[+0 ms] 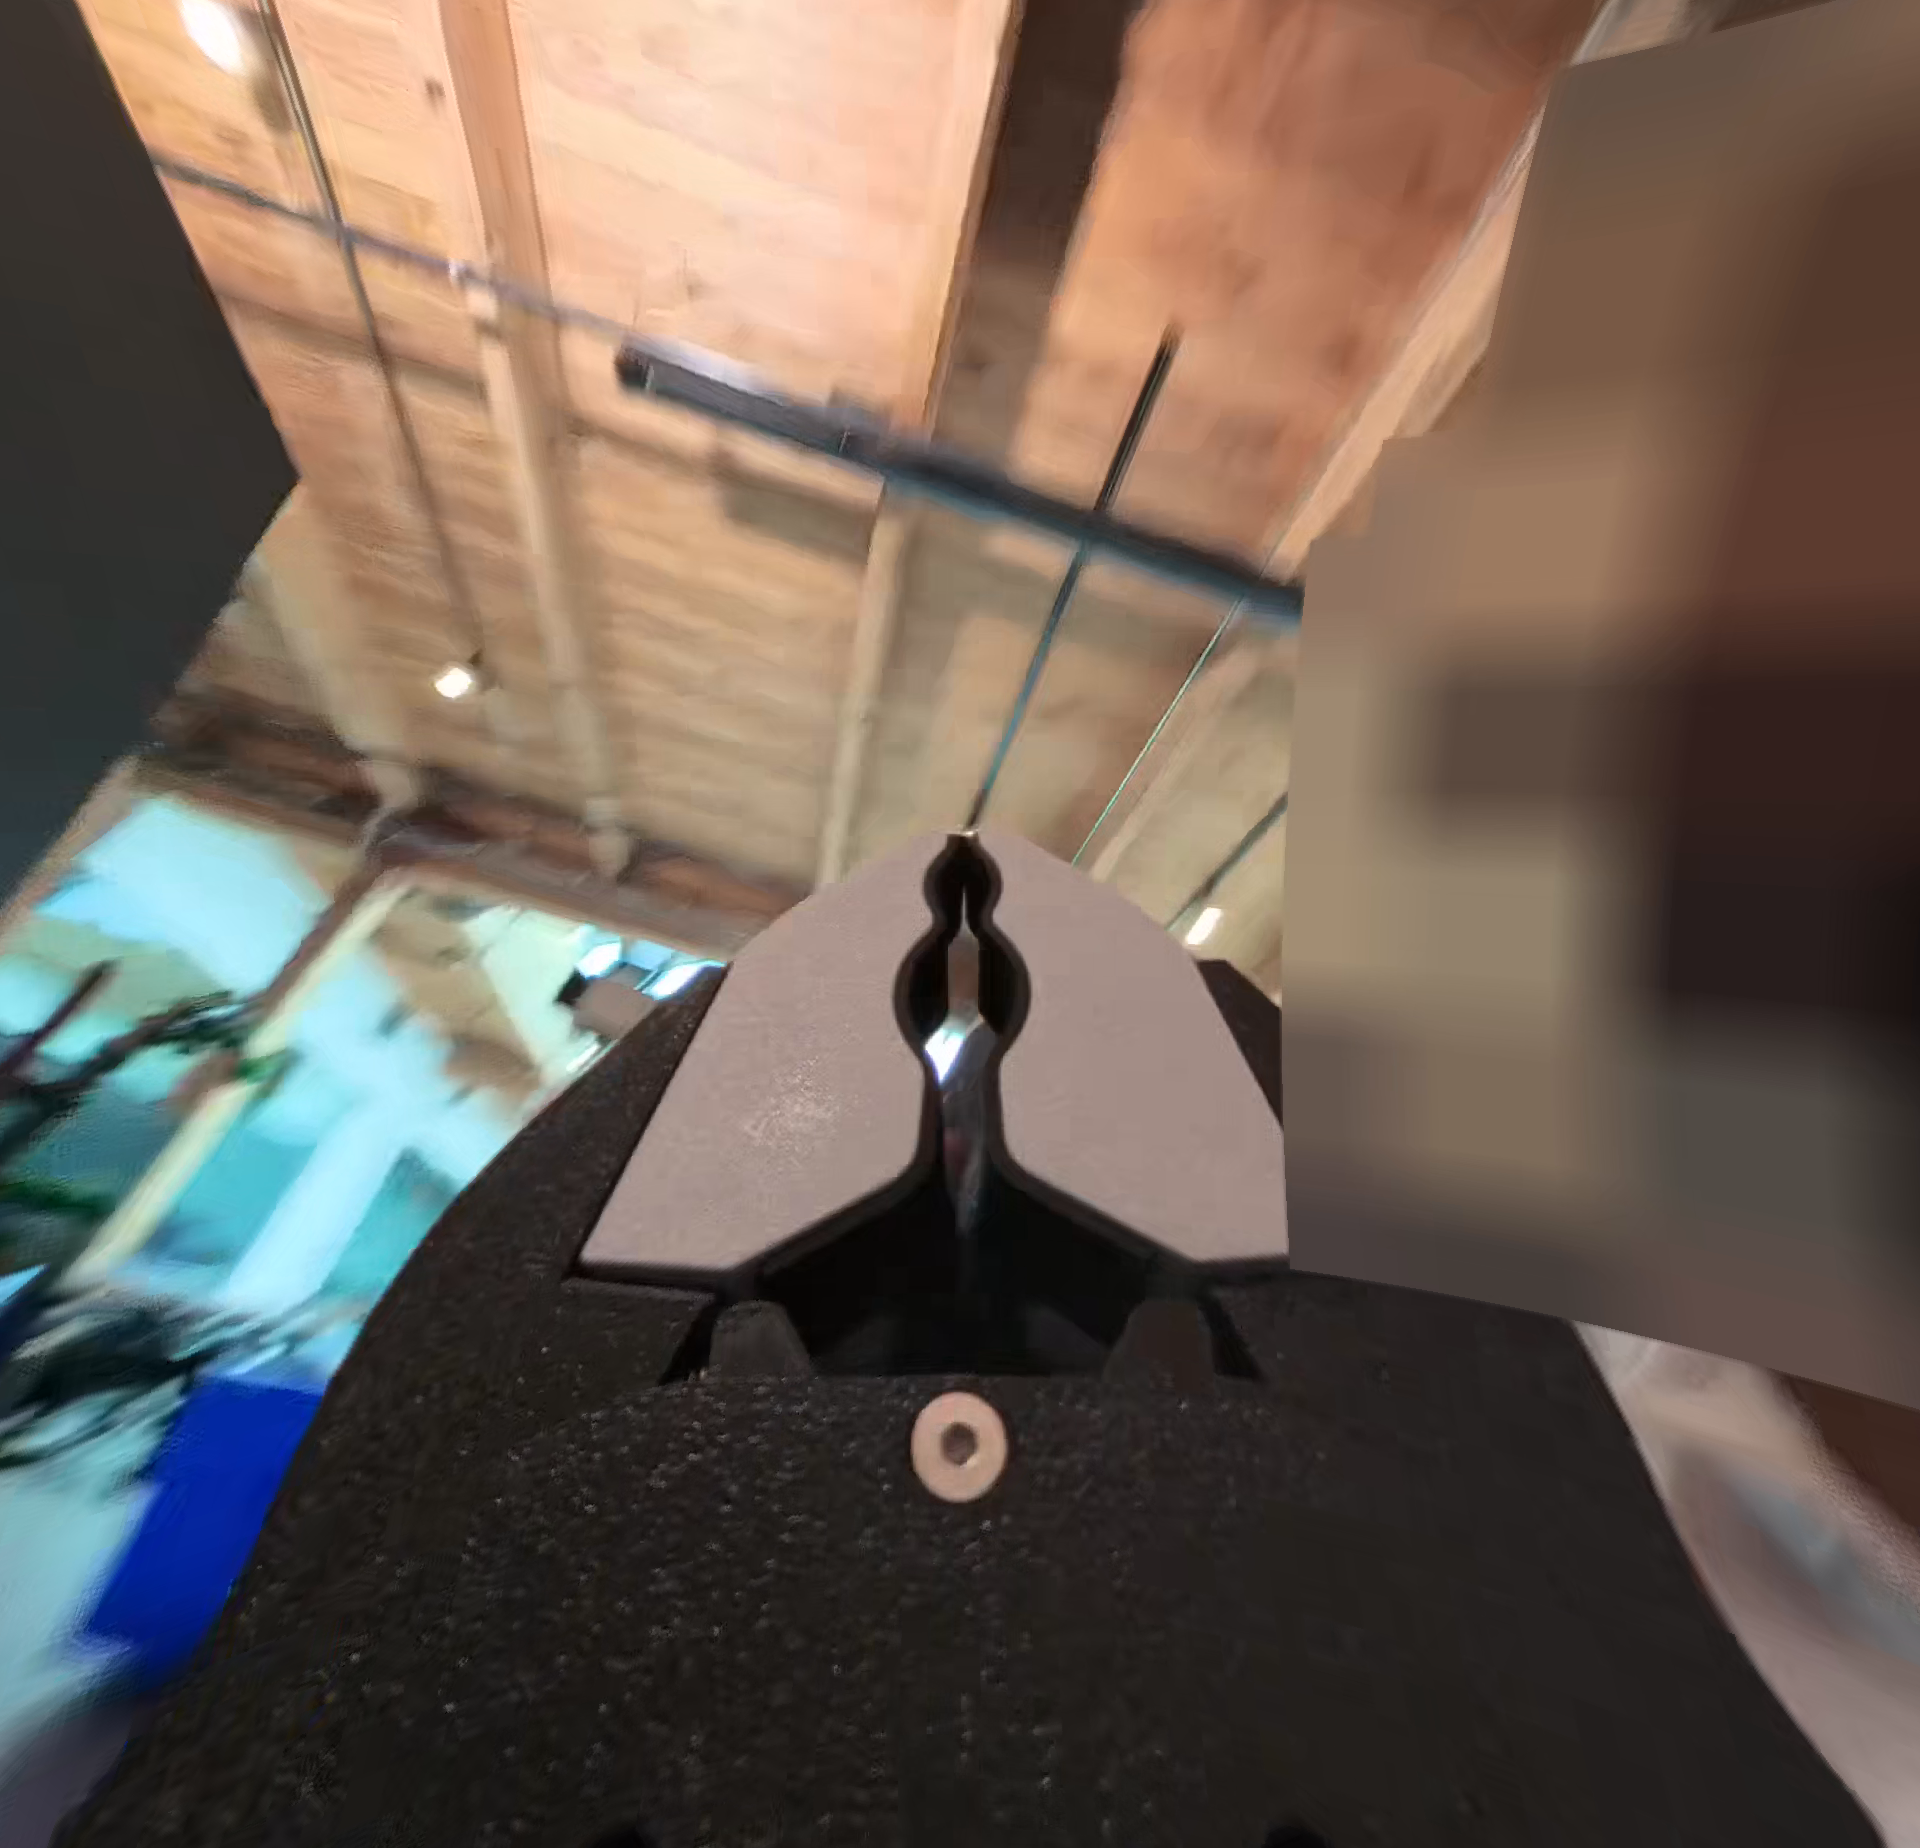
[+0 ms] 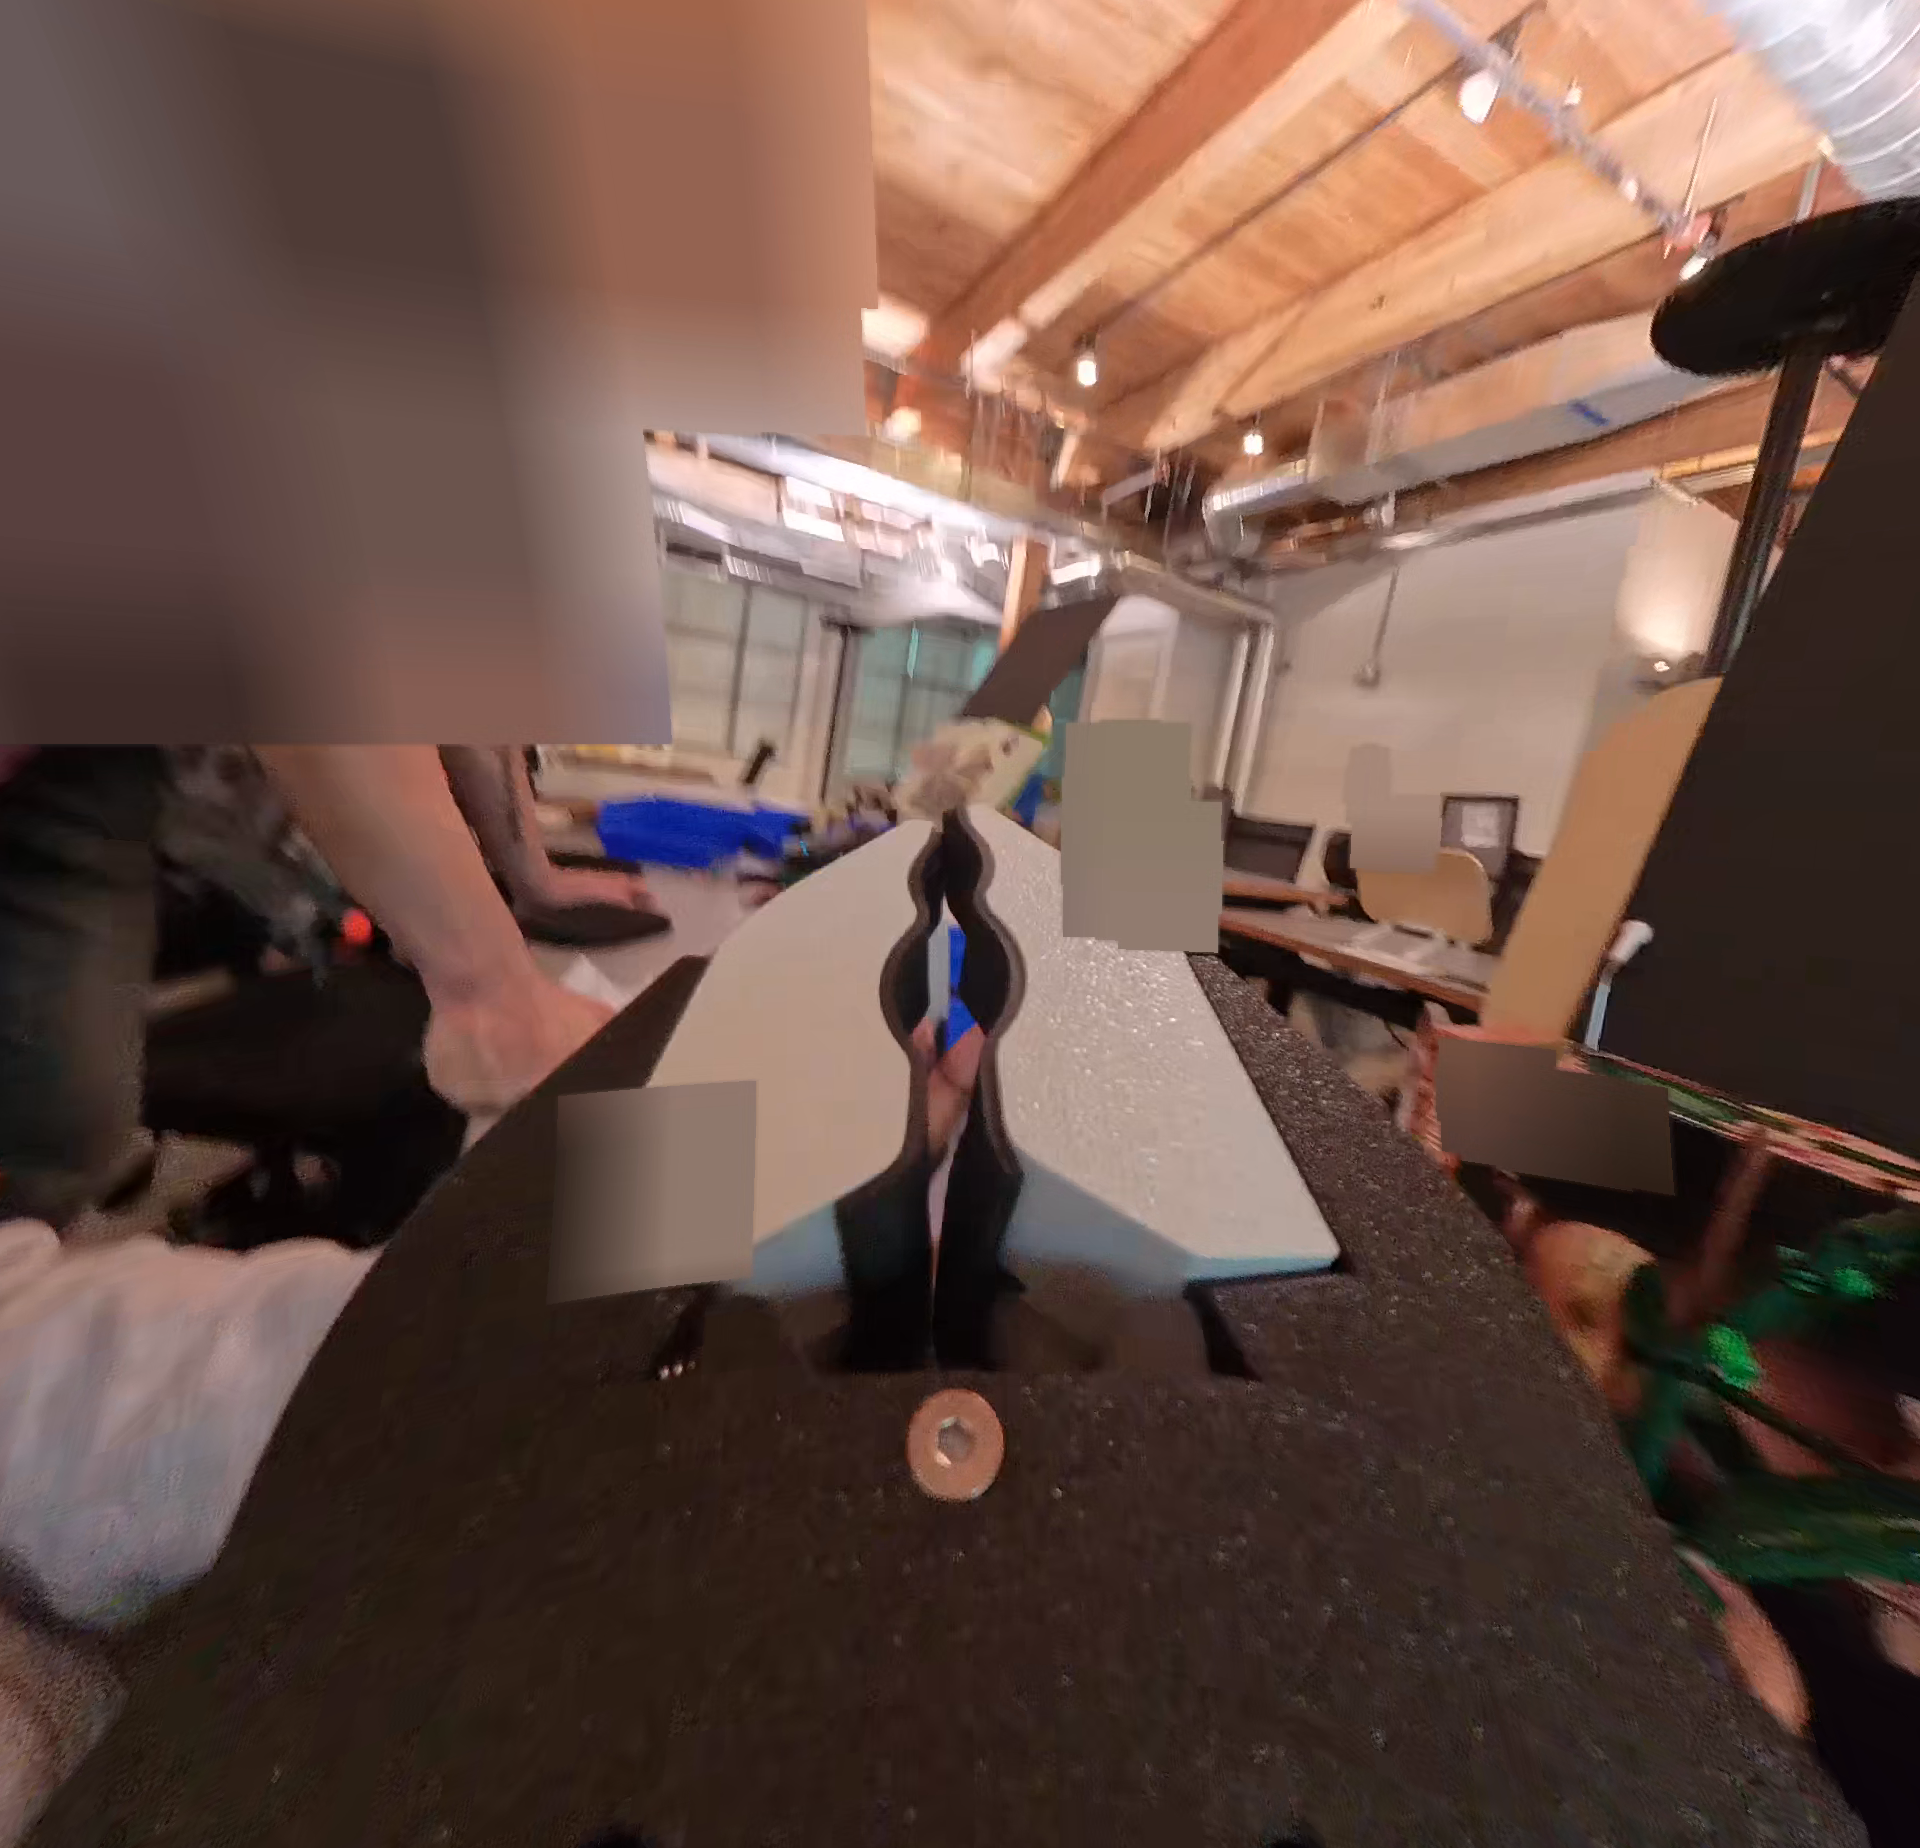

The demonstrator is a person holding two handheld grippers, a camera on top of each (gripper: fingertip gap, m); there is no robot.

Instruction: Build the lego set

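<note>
left jaws: the left gripper [image 1: 964, 842] has its grey fingers [image 1: 821, 1050] pressed together on a thin shiny metal piece [image 1: 961, 1071] running back between them.
right jaws: the right gripper [image 2: 954, 822] is closed, its tips pinching a crumpled pale scrap [image 2: 961, 759].
around: wooden ceiling [image 1: 727, 188] above; a person's hand [image 2: 499, 1040] to the left; blue bins [image 2: 675, 827] farther off.

Below the wooden ceiling [image 1: 727, 240], windows [image 1: 260, 1019] are motion-blurred. A shiny metal piece [image 1: 961, 1081] between the left hand-held gripper [image 1: 961, 848] fingers is mostly hidden. A green object [image 2: 1787, 1383] is cut off at the edge.
</note>
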